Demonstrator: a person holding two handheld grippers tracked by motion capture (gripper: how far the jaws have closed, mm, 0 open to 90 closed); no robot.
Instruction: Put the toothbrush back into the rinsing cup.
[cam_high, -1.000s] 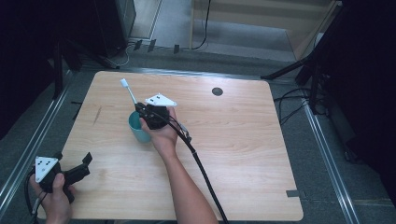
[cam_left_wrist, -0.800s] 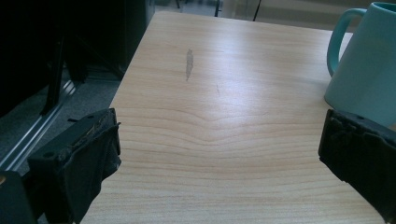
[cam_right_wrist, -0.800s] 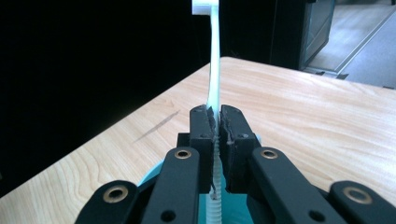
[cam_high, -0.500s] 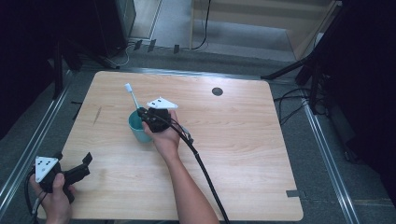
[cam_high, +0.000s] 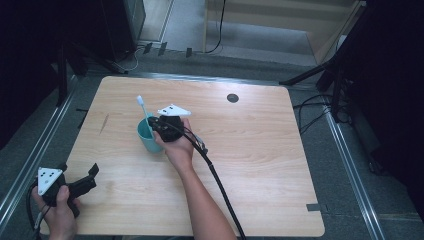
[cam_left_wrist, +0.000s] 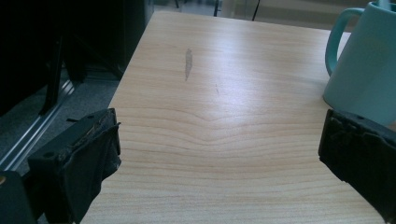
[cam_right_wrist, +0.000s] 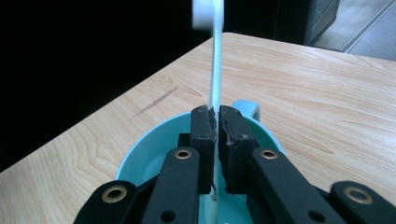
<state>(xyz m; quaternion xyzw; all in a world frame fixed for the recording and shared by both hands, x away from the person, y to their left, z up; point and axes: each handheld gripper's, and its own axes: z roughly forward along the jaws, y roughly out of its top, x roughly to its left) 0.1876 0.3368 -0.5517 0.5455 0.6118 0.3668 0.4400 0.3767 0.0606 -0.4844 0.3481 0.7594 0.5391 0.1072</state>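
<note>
A teal mug (cam_high: 148, 139) stands on the wooden table (cam_high: 260, 150), left of centre. My right gripper (cam_high: 157, 125) hovers over its rim, shut on a white toothbrush (cam_high: 142, 109) that stands nearly upright. The brush head is at the top and the lower end points into the mug. In the right gripper view the jaws (cam_right_wrist: 218, 116) pinch the thin handle (cam_right_wrist: 215, 60) above the mug's opening (cam_right_wrist: 154, 144). My left gripper (cam_high: 89, 178) rests open at the table's near left corner, holding nothing. In the left gripper view the mug (cam_left_wrist: 364, 70) shows at the far right, beyond the spread jaws (cam_left_wrist: 219, 154).
A small dark round hole (cam_high: 232, 97) sits in the table near the far edge. A dark streak (cam_high: 104, 123) marks the wood left of the mug. The right gripper's black cable (cam_high: 220, 185) trails along the forearm to the near edge. Metal rails run along both sides.
The right gripper has shifted slightly right and down with the toothbrush, whose head now sits lower and closer above the mug. The left gripper has stayed still.
</note>
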